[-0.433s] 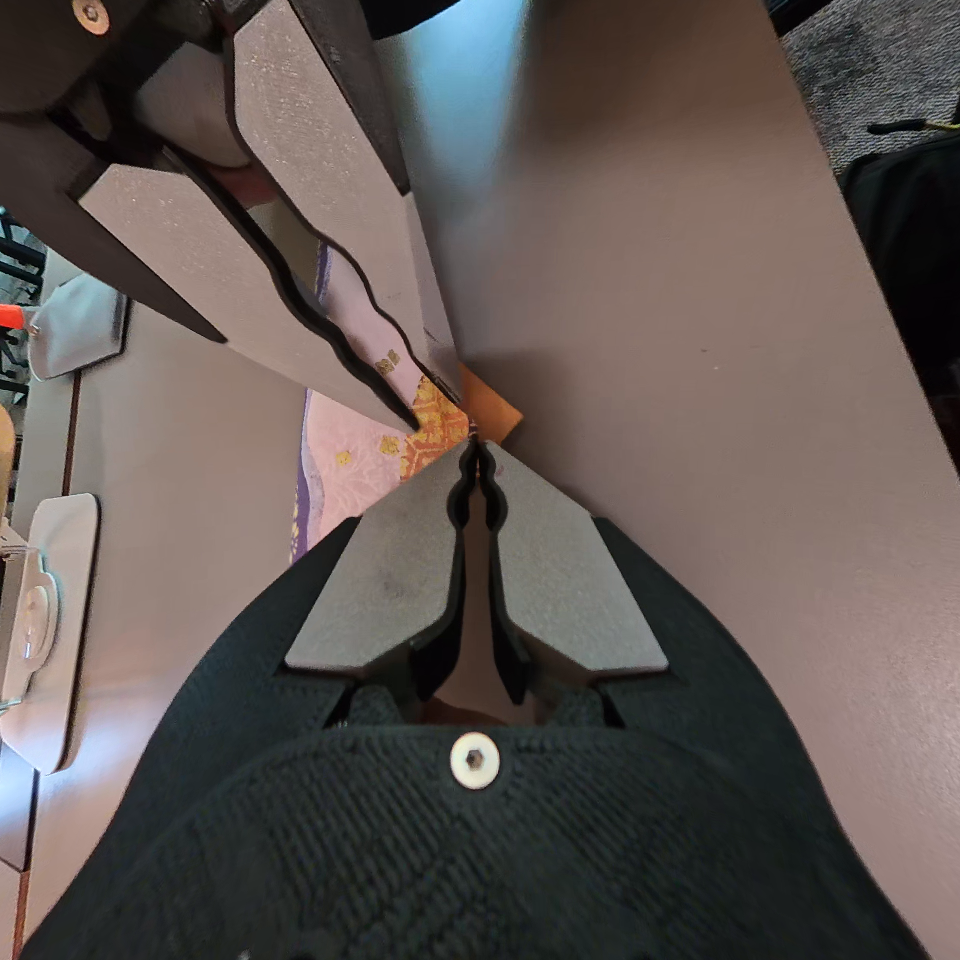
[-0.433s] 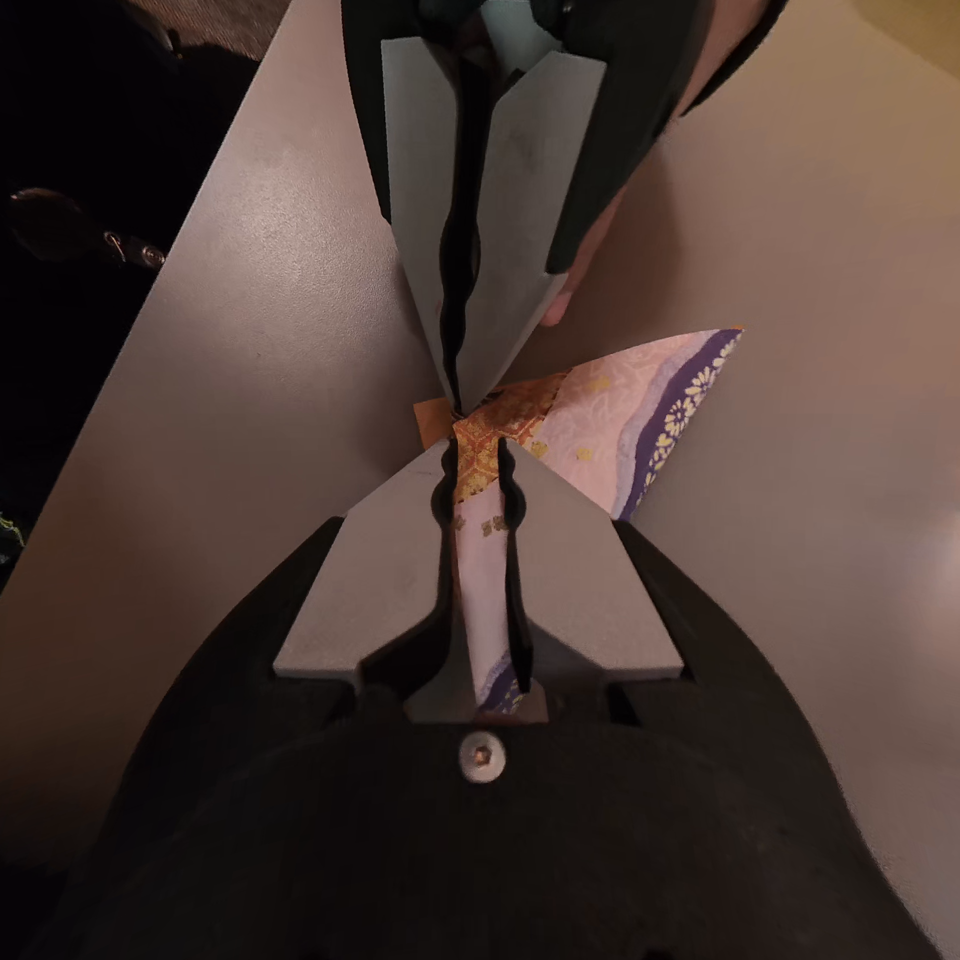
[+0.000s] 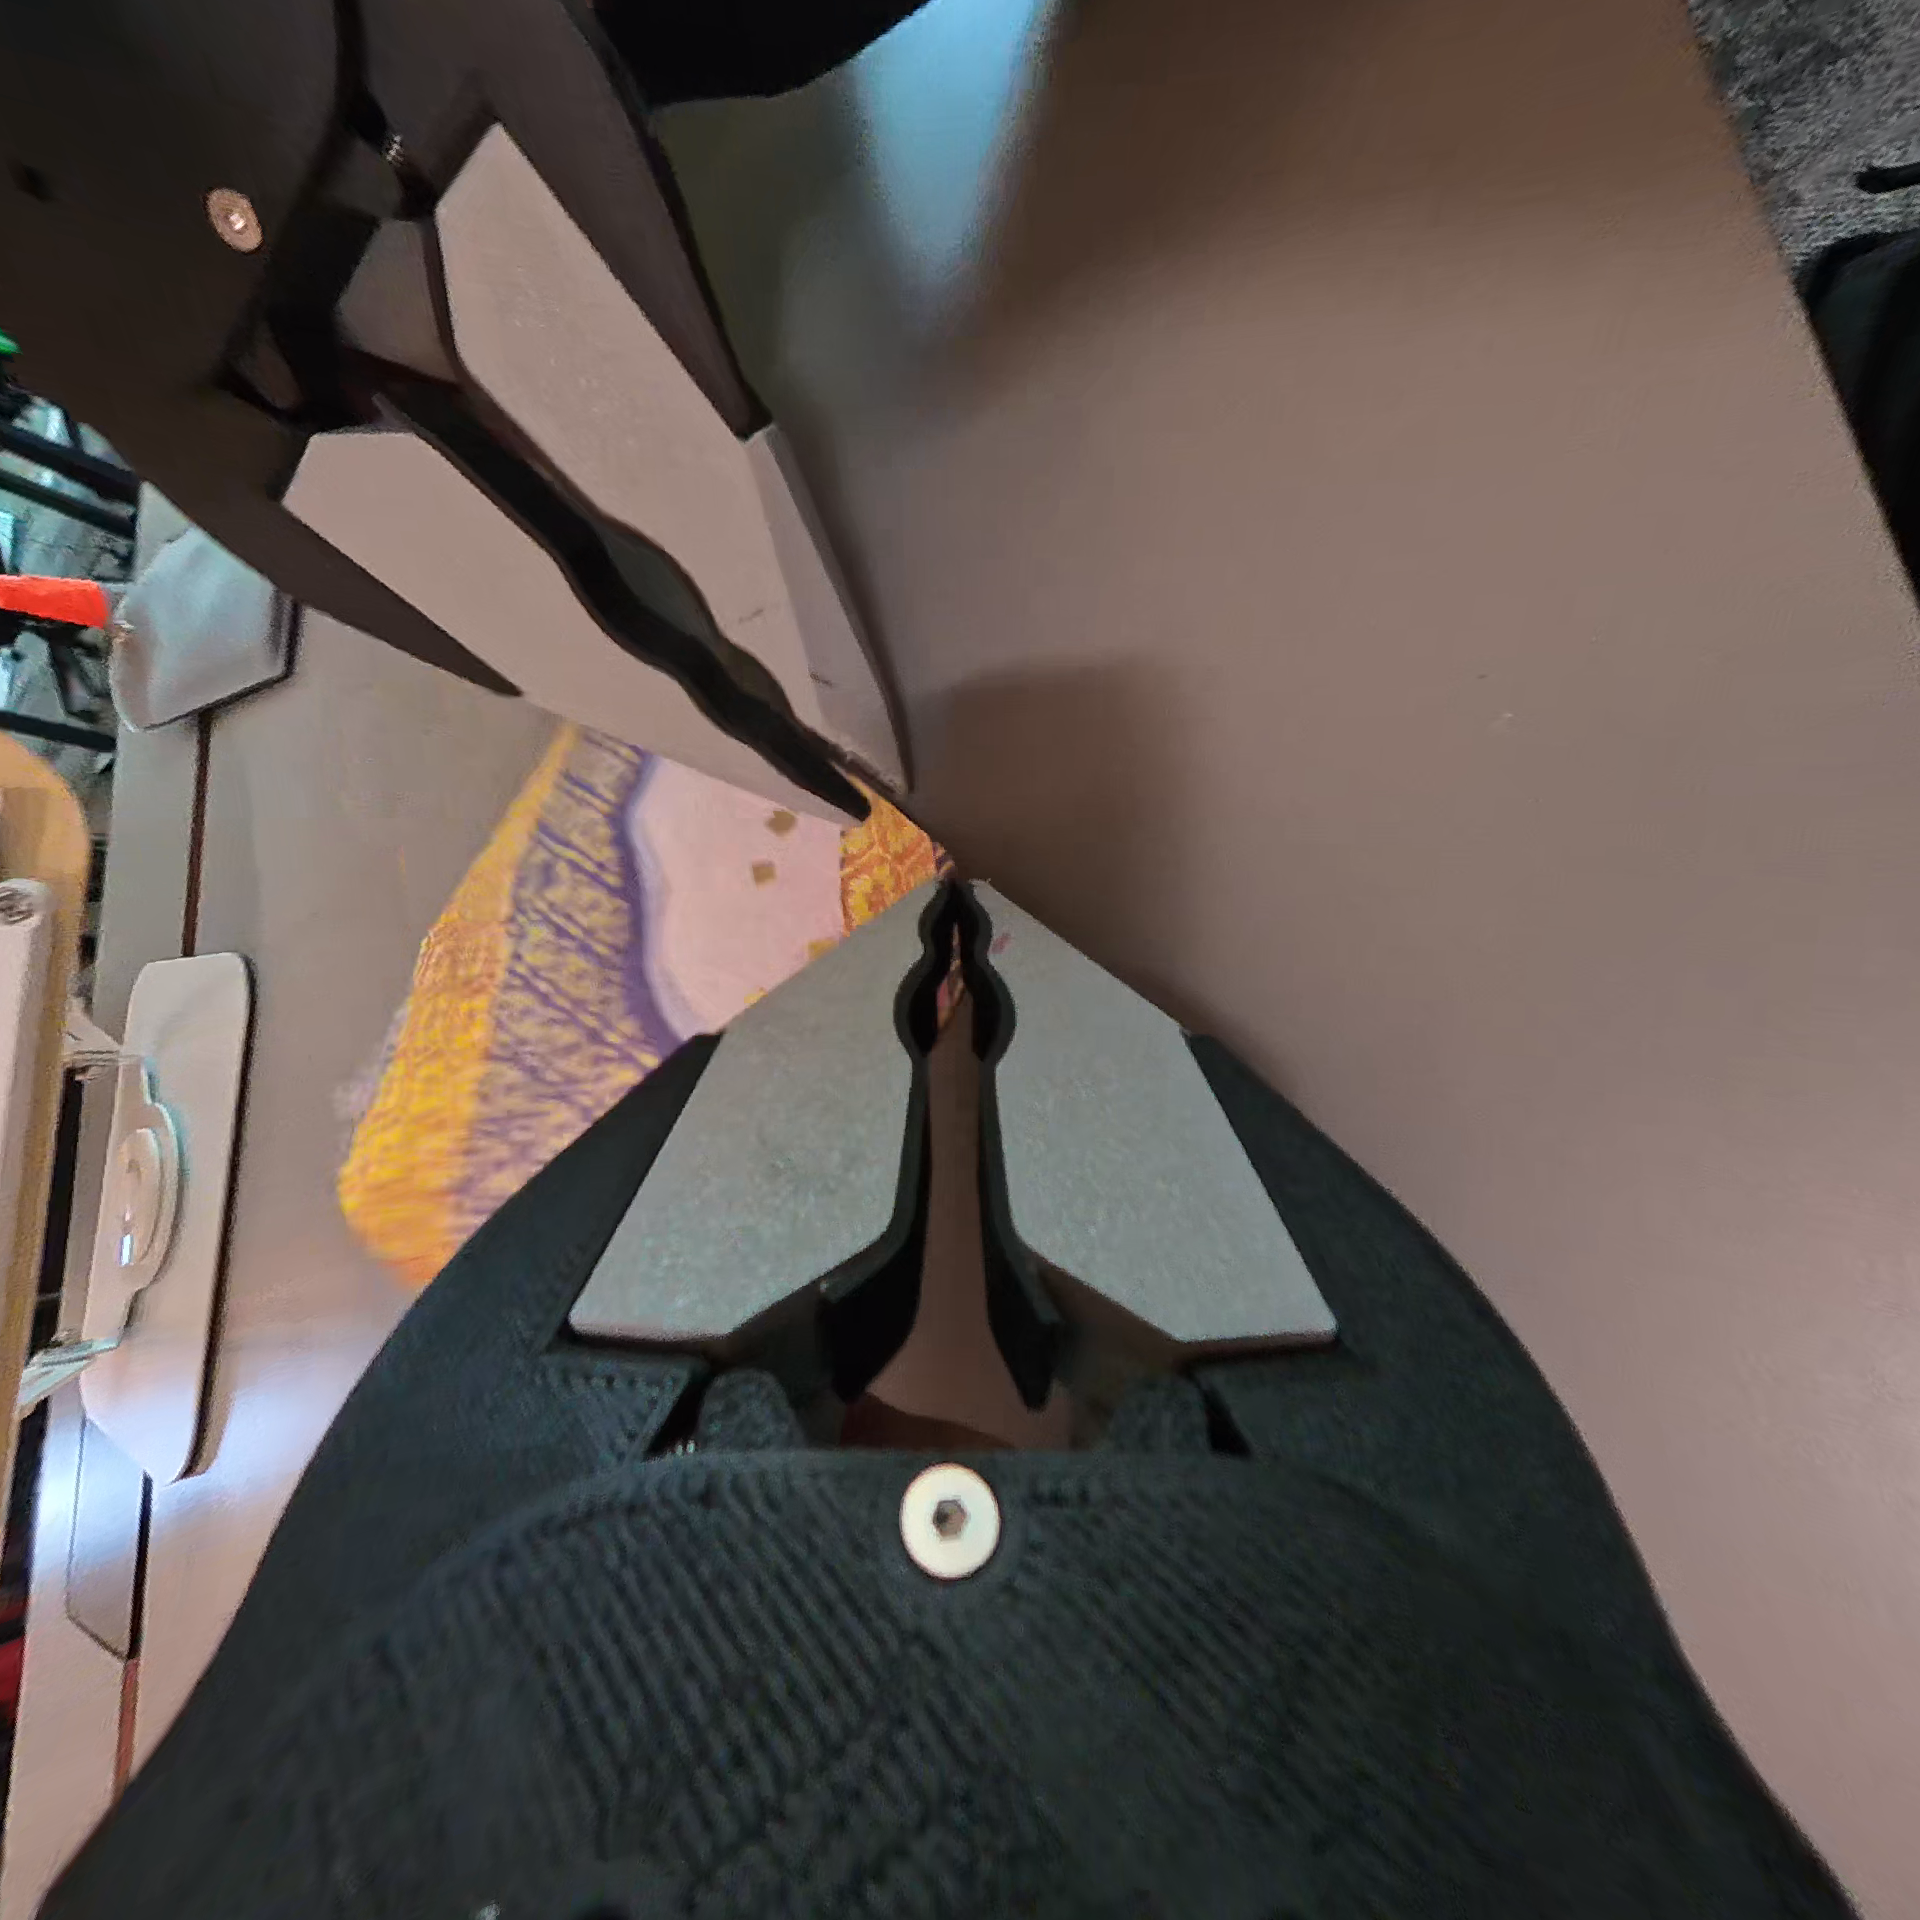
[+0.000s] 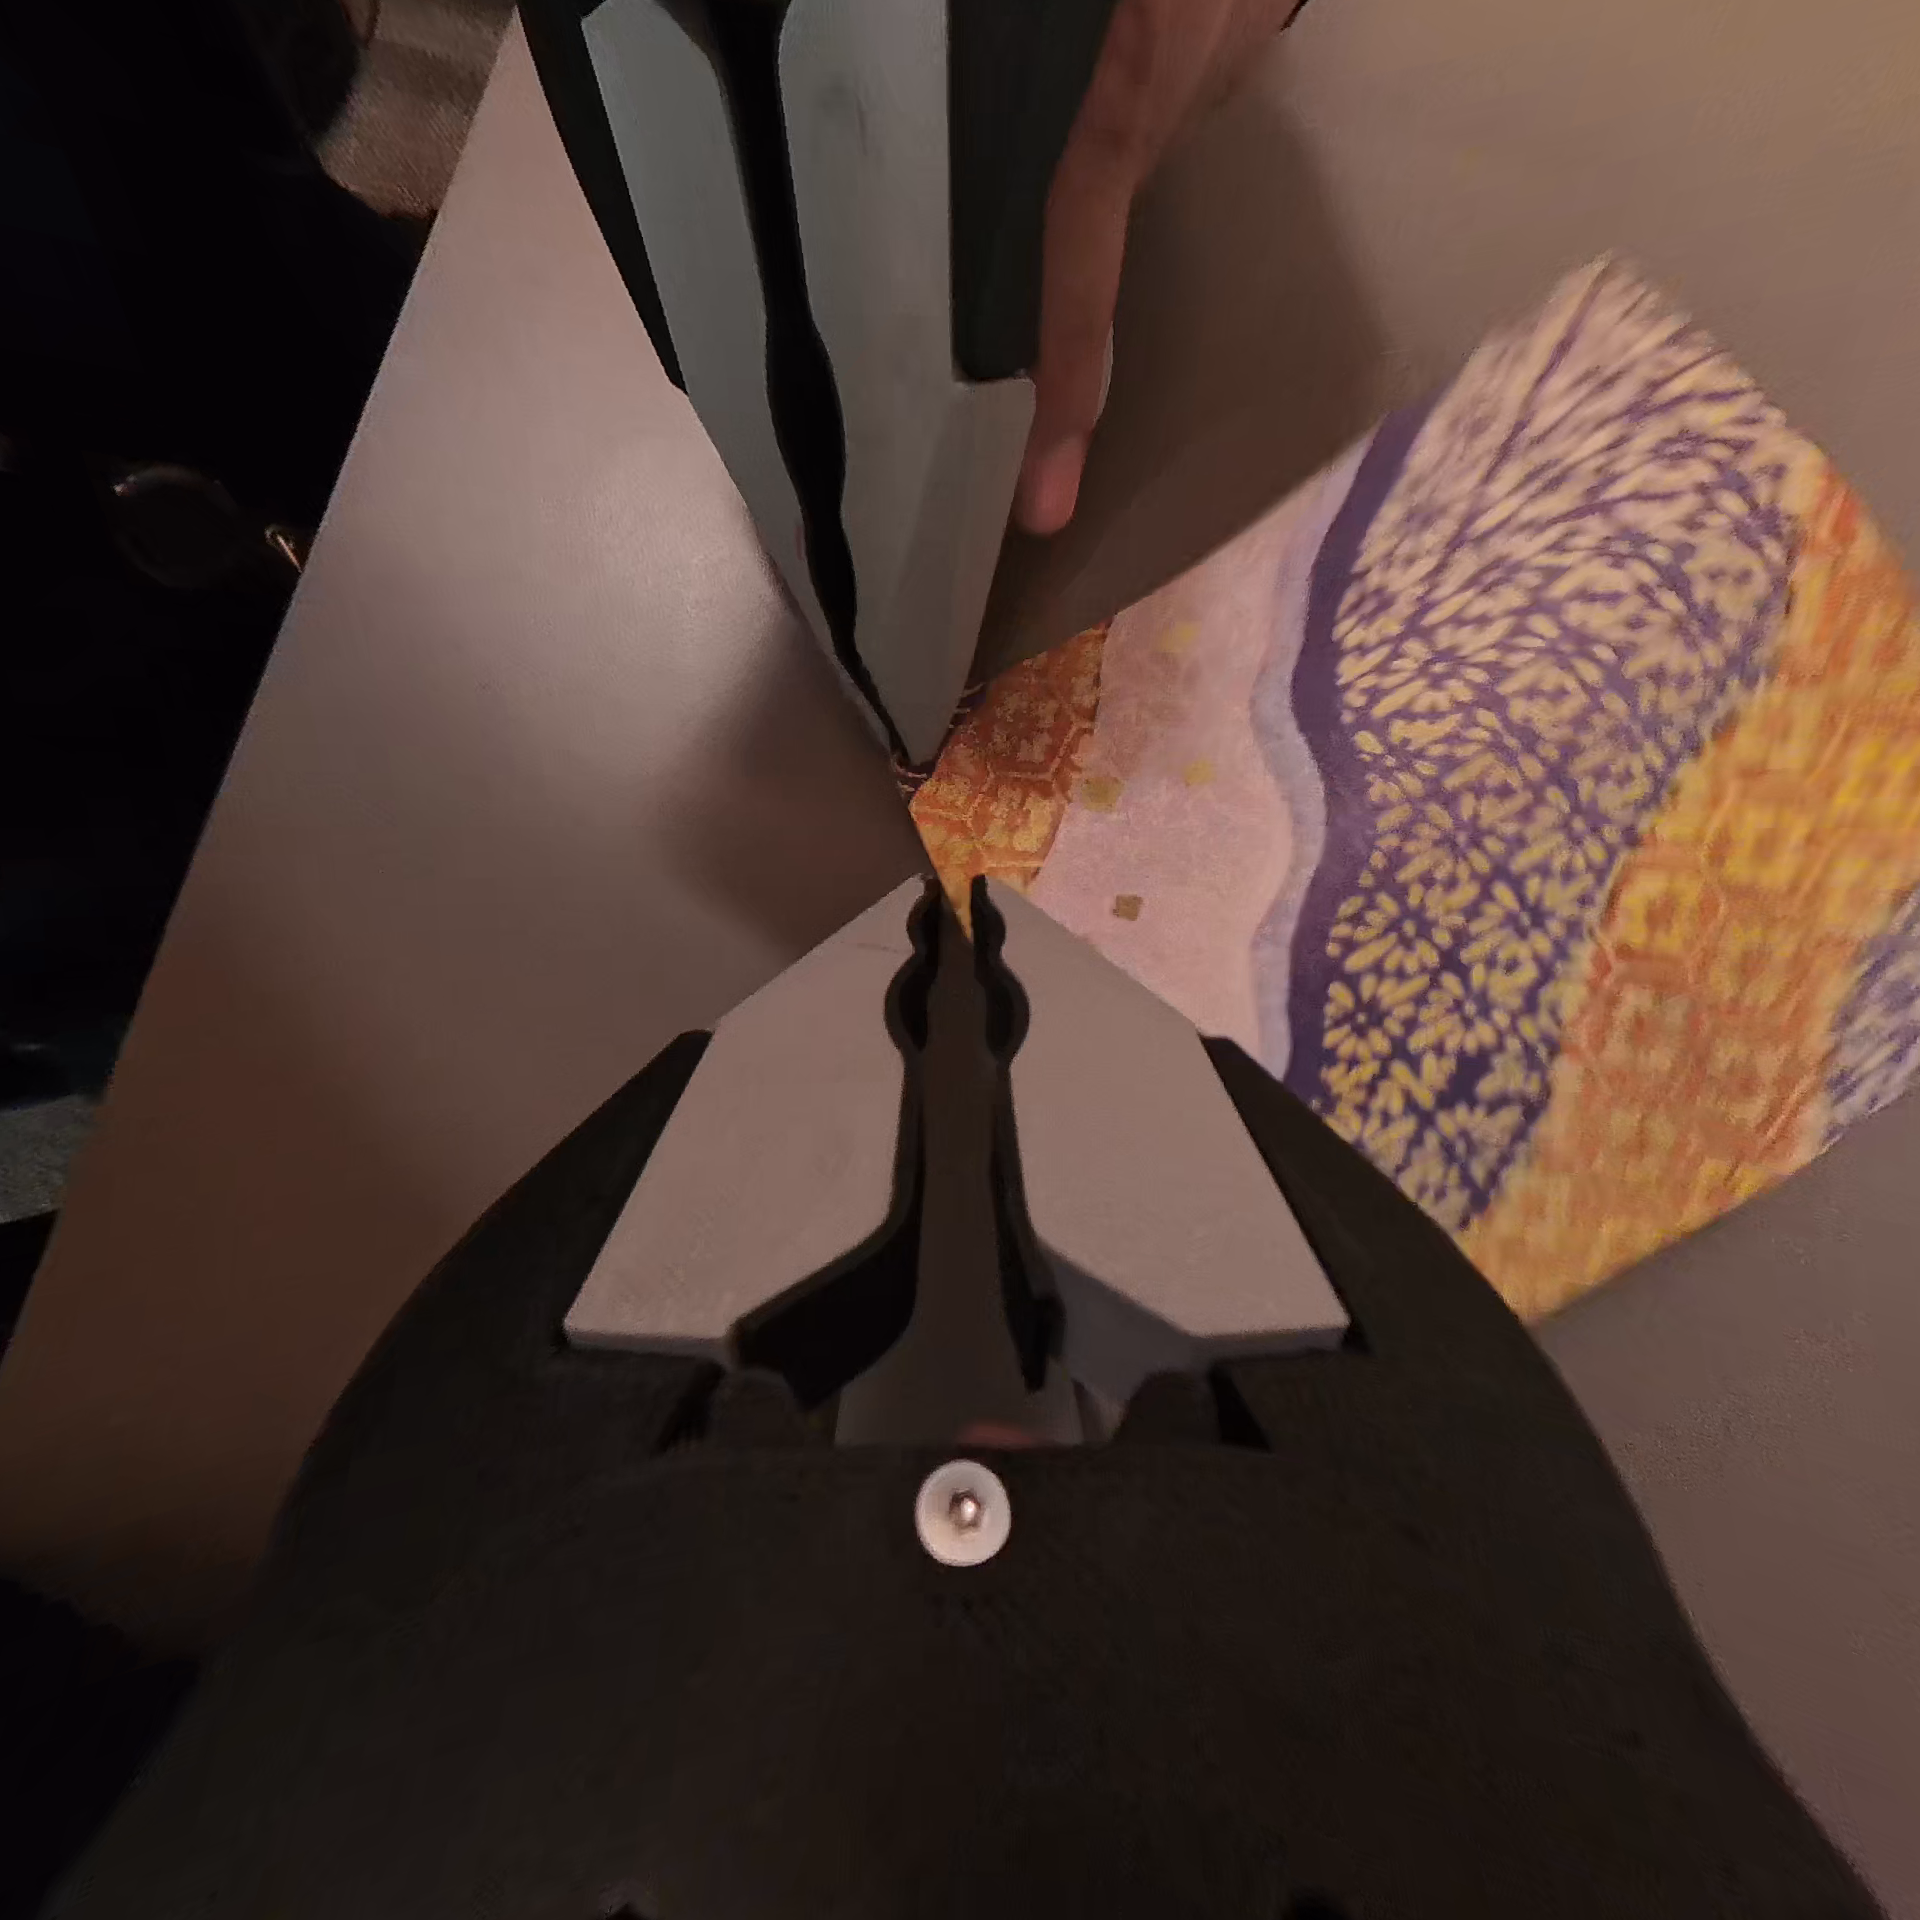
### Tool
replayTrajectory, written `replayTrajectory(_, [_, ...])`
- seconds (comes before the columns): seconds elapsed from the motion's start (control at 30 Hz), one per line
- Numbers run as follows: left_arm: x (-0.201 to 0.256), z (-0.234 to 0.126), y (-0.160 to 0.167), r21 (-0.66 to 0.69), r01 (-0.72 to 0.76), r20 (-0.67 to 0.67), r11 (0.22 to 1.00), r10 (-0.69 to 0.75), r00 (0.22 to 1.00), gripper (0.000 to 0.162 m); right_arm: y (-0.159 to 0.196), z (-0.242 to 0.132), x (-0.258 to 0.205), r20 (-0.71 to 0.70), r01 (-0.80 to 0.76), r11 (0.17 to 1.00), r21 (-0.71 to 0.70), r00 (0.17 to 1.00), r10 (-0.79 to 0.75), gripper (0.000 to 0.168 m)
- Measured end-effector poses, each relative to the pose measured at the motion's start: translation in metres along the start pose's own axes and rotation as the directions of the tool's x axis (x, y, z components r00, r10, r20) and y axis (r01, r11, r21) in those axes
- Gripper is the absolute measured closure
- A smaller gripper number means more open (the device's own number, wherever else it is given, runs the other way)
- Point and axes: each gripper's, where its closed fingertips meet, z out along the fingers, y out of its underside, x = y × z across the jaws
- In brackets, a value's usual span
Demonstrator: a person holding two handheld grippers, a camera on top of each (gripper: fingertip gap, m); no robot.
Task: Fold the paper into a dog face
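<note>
The patterned paper (image 4: 1455, 831), orange, purple and pink, lies spread out to the right on the grey table (image 4: 468, 831) and is motion-blurred. My right gripper (image 4: 951, 896) is shut, with a thin orange sliver of the paper's near corner between its tips. My left gripper (image 4: 902, 750) comes down from the top and is shut at the same corner. In the left wrist view the left gripper (image 3: 961, 891) is shut with a pink trace between its jaws. There the right gripper (image 3: 878, 802) reaches in from the upper left, and the paper (image 3: 623, 987) spreads to the left.
A hand (image 4: 1070, 312) holds the left gripper. Grey metal plates (image 3: 156, 1195) sit at the table's left side in the left wrist view. The table's edge (image 3: 1818, 364) runs along the right, with carpet and a dark bag (image 3: 1870, 332) beyond it. The grippers are tip to tip, or close to it.
The paper has swung open from a narrow folded flap into a broad sheet. It no longer runs down between the right gripper's fingers; only its corner is there. Both grippers stay tip to tip.
</note>
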Motion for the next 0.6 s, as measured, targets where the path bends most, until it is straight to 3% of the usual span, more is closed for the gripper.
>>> replayTrajectory(0.03, [-0.004, -0.003, 0.000, 0.007, 0.006, 0.018, 1.000, -0.006, 1.000, 0.162, -0.004, -0.003, 0.002, -0.013, 0.001, 1.000, 0.021, 1.000, -0.001, 0.162])
replayTrajectory(0.37, [-0.063, -0.044, -0.029, 0.255, 0.110, 0.237, 0.961, -0.173, 0.956, 0.162, -0.035, -0.065, 0.029, -0.257, 0.058, 0.969, 0.241, 0.966, 0.006, 0.151])
replayTrajectory(0.5, [-0.073, -0.070, -0.057, 0.432, 0.240, 0.111, 0.869, -0.316, 0.942, 0.162, -0.056, -0.110, 0.029, -0.352, 0.126, 0.909, 0.398, 0.936, 0.024, 0.150])
replayTrajectory(0.6, [-0.086, -0.098, -0.077, 0.467, 0.300, 0.029, 0.832, -0.354, 0.935, 0.162, -0.064, -0.143, 0.027, -0.406, 0.166, 0.848, 0.503, 0.912, 0.062, 0.151])
